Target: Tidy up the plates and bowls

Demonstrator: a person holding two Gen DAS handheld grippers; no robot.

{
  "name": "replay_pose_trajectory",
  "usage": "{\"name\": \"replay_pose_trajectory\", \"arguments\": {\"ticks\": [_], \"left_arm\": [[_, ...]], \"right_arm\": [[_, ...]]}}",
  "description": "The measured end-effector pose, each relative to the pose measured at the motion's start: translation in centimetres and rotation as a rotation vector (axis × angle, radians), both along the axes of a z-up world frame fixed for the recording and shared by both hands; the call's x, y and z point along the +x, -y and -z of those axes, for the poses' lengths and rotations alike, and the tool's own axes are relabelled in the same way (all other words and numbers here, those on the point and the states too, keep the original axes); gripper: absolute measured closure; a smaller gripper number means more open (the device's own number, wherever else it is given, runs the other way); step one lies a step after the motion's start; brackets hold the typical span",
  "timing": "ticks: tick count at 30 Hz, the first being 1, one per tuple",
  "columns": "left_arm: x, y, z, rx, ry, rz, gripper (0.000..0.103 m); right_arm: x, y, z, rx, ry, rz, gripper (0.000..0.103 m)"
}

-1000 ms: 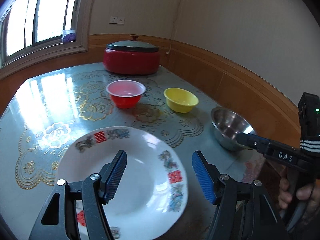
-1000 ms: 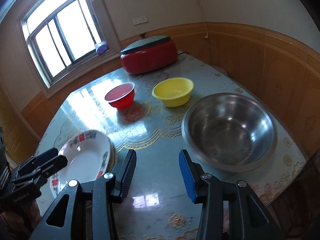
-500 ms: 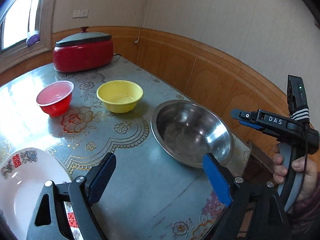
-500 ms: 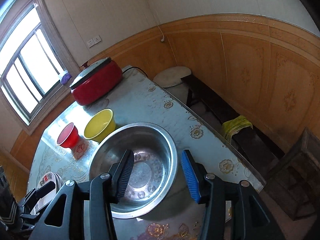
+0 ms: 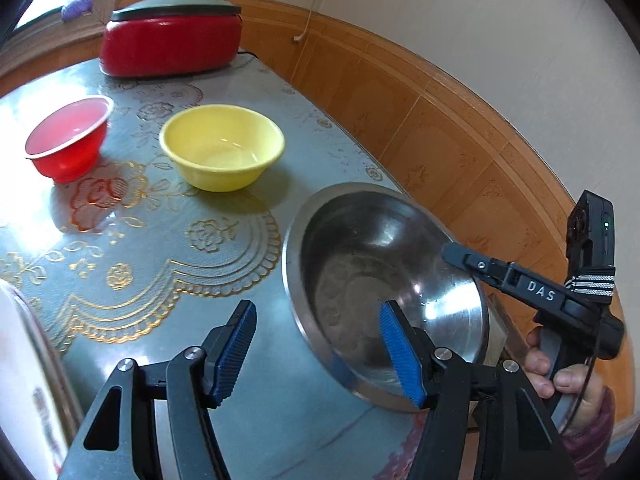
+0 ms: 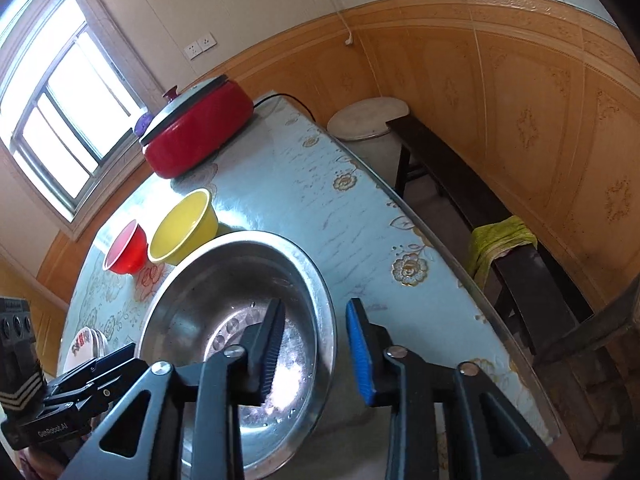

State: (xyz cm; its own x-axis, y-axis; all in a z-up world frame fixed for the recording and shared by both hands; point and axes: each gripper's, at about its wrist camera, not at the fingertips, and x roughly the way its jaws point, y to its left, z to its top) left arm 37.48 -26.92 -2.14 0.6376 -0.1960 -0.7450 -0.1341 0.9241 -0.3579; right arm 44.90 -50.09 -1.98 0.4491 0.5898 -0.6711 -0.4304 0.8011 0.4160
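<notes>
Both grippers are matte black frames with triangular cut-outs, and a round silver screw sits at each joint behind the fingers; the left gripper [image 5: 316,348] and the right gripper [image 6: 316,356] each carry ribbed pads, bright blue on the right-hand finger [image 5: 400,360] and darker on the other. Seen from the left wrist, the right gripper's body bears white letters "DAS" behind its fingers, a black-and-white striped band, a box with a small green light and a thin black cable. The hand [image 5: 560,376] behind it wears a maroon sleeve [image 5: 592,420], and the left gripper's body reads "GenRobot.AI".
</notes>
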Motion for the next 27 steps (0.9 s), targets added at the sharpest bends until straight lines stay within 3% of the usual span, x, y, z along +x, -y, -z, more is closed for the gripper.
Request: {"name": "replay_pose_trajectory", "arguments": {"ticks": [2, 3, 12, 20, 24, 27], "left_arm": [[0.6, 0.3, 0.6, 0.001, -0.021, 0.018, 0.070], [0.8, 0.4, 0.8, -0.002, -0.025, 0.027, 0.075], [-2.6, -0.9, -1.2, 0.117, -0.008, 0.002, 0.073], [-5.2, -3.3, -0.4, 0.146, -0.078, -0.073, 0.073], [-6.2, -3.4, 0.2, 0.200, -0.091, -0.085, 0.073], [-6.6, -2.9, -0.1, 0.219, -0.074, -0.077, 0.061]], "right_arm": [[0.4, -0.6, 0.6, -0.008, -0.014, -0.026, 0.084], [0.4, -1.0, 0.8, -0.018, -0.014, -0.037, 0.085], [-0.6, -4.0, -0.3, 0.022, 0.012, -0.215, 0.090], [-2.3, -8.4, 0.2, -0.024, -0.015, -0.362, 0.090], [-2.4, -9.2, 0.7, -0.041, -0.029, -0.389, 0.088], [-2.7, -9.5, 0.6, -0.076, -0.011, -0.398, 0.088]]}}
